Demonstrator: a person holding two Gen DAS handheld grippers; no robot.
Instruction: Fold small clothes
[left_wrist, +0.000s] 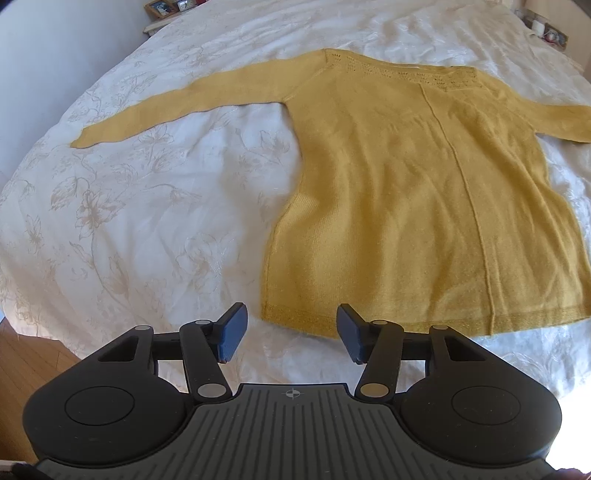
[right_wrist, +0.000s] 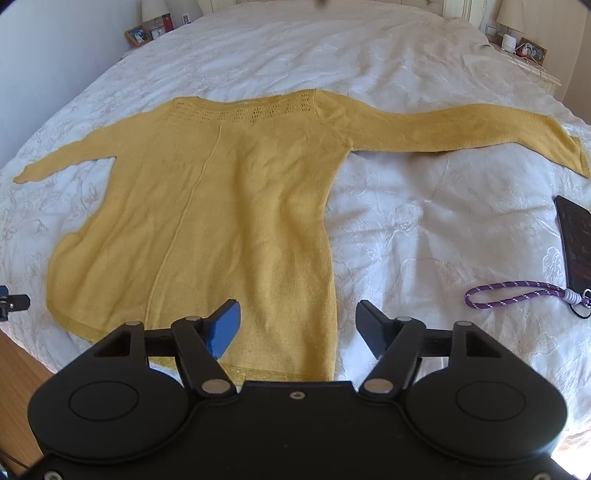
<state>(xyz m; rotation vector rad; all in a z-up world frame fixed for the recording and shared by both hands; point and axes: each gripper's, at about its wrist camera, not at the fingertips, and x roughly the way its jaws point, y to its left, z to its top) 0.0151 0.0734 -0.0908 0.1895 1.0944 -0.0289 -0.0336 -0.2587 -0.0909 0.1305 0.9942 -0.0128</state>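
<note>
a mustard knit sweater (left_wrist: 424, 206) is laid flat, sleeves spread, on a white floral bedspread (left_wrist: 129, 221). in the left wrist view its right sleeve is cut off by the frame edge. the left gripper (left_wrist: 291, 332) is held with jaws parted over the hem's left corner, nothing pinched. the right gripper (right_wrist: 299, 328) is held parted over the hem's right corner, the hem partly hidden behind it; contact cannot be told. a phone (right_wrist: 576, 243) is cropped at the edge, a purple lanyard (right_wrist: 517, 295) beside it.
</note>
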